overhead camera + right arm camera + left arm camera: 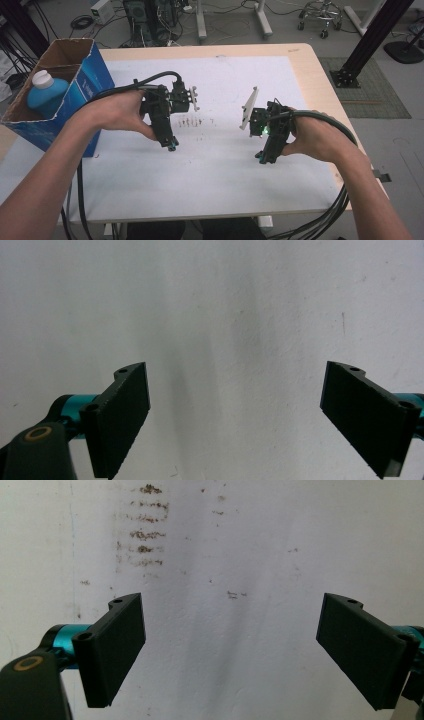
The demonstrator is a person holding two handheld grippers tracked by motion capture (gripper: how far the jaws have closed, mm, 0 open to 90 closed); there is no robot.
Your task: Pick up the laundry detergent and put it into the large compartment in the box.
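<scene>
A person holds both grippers over the white mat, jaws pointing down at it. My left gripper hangs left of centre, beside a patch of small brown marks. In the left gripper view that gripper is open, with bare mat and the brown marks between and above the jaws. My right gripper hangs right of centre with a green light on its body. In the right gripper view it is open too, with nothing between the jaws but mat.
A blue cardboard box stands open at the table's left edge, holding a blue bottle with a white cap. Cables trail off the front edge. Beyond the table are a black frame leg, a wheeled stool base and floor equipment.
</scene>
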